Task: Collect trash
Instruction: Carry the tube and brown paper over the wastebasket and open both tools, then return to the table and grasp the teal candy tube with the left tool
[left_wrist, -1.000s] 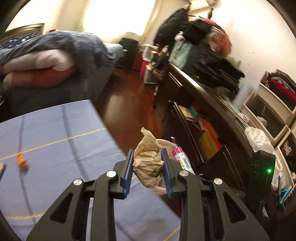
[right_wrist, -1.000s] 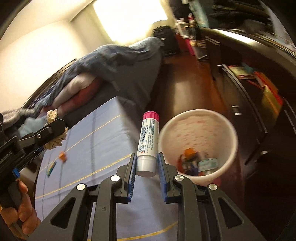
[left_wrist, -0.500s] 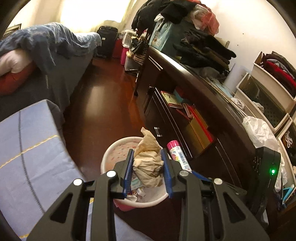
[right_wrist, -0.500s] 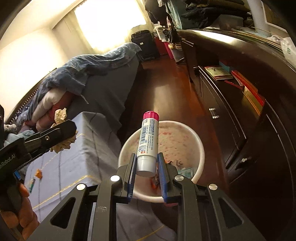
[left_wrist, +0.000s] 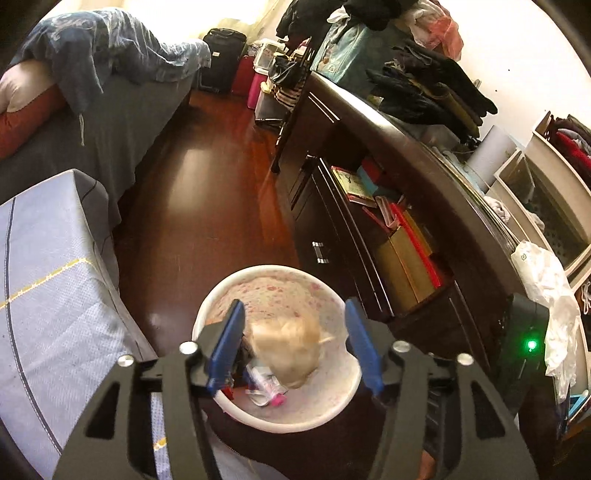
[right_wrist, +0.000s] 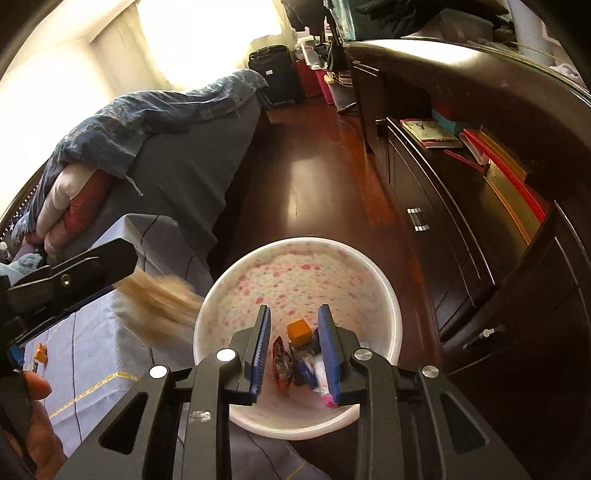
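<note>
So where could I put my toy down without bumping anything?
The blue cloth beside the bin has bare room near the yellow line. The wood floor between the bed and the dresser is open too. The bin's bottom is crowded with wrappers, and the dresser top is piled up.

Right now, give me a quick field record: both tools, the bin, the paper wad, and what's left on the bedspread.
left tool: open, above the bin
right tool: open, empty, above the bin
bin: white, floral lining, on the floor beside the bed
paper wad: blurred, free between the left tool's fingers, over the bin
bin contents: pink-capped tube, orange block, wrappers
bedspread: small orange scrap lies on it
</note>
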